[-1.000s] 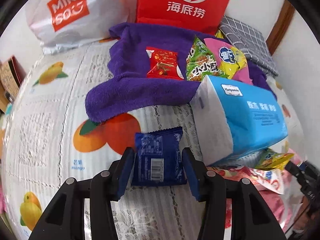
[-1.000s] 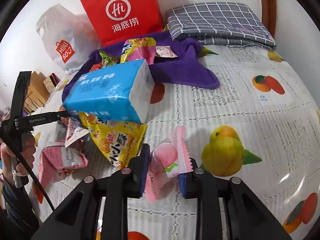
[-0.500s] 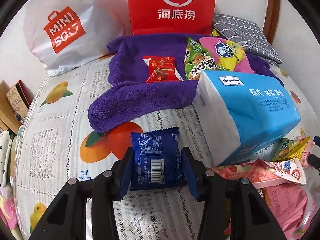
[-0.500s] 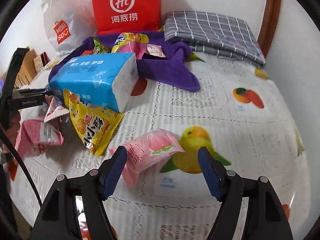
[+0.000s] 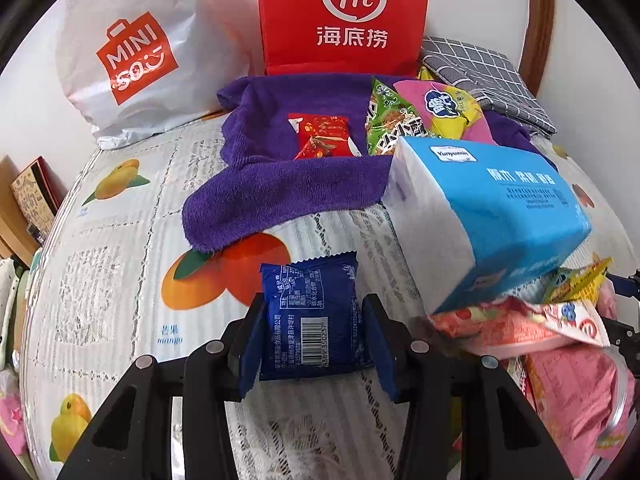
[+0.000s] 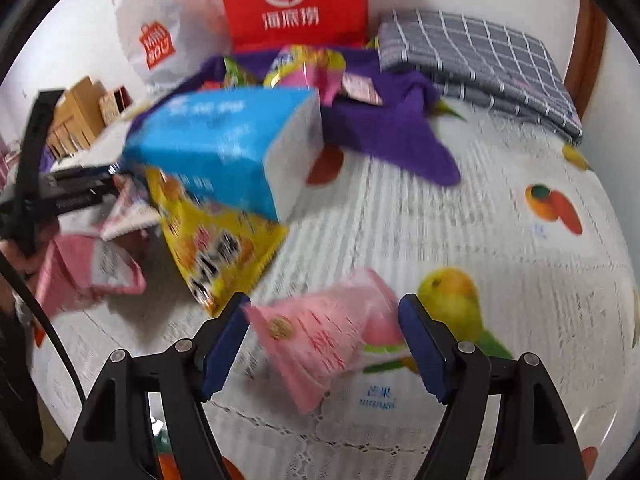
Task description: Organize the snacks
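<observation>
My left gripper (image 5: 314,320) is shut on a dark blue snack packet (image 5: 310,292), barcode side up, just above the fruit-print tablecloth (image 5: 120,240). Beyond it a purple towel (image 5: 280,184) carries a red packet (image 5: 322,136), a green packet (image 5: 388,124) and a pink-and-yellow bag (image 5: 444,108). In the right wrist view, which is blurred, my right gripper (image 6: 324,308) has its jaws opening. A pink peach packet (image 6: 328,332) lies on the cloth between them, and the pads do not press on it.
A blue tissue pack (image 5: 500,216) rests on a heap of snack bags, among them a yellow one (image 6: 216,248). A red paper bag (image 5: 344,16) and a white Miniso bag (image 5: 136,60) stand at the back wall. A folded grey checked cloth (image 6: 480,60) lies back right.
The right gripper's jaws spread wide and let go of the pink peach packet, which now lies flat between them. The left gripper keeps its hold on the blue packet.
</observation>
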